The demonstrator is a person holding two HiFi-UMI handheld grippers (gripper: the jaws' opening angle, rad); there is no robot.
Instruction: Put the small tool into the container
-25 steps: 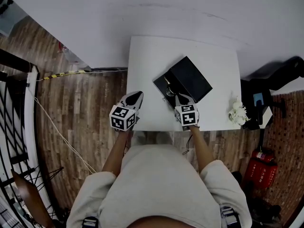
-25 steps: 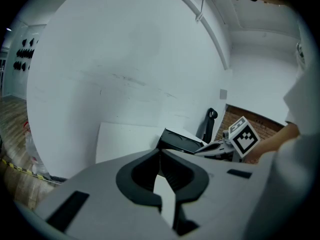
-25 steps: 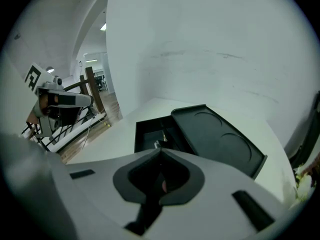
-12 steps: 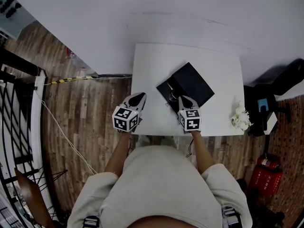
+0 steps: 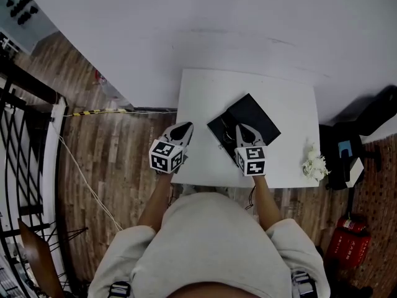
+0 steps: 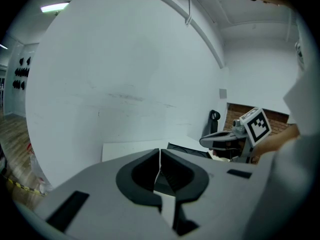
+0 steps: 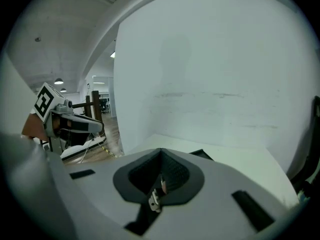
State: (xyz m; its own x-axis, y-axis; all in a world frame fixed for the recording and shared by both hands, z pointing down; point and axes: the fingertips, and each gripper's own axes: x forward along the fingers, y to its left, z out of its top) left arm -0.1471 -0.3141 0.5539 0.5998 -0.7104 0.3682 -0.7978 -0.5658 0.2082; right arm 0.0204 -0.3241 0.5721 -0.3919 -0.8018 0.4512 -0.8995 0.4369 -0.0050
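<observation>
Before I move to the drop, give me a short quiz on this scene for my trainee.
1. True or false: the left claw is shut with nothing in it.
2. What is pinched in the right claw? A) a small tool B) a spoon C) nothing
3. Which claw is nearer the white flowers at the edge of the table?

Key: 1 true; 2 A; 3 the right claw.
</observation>
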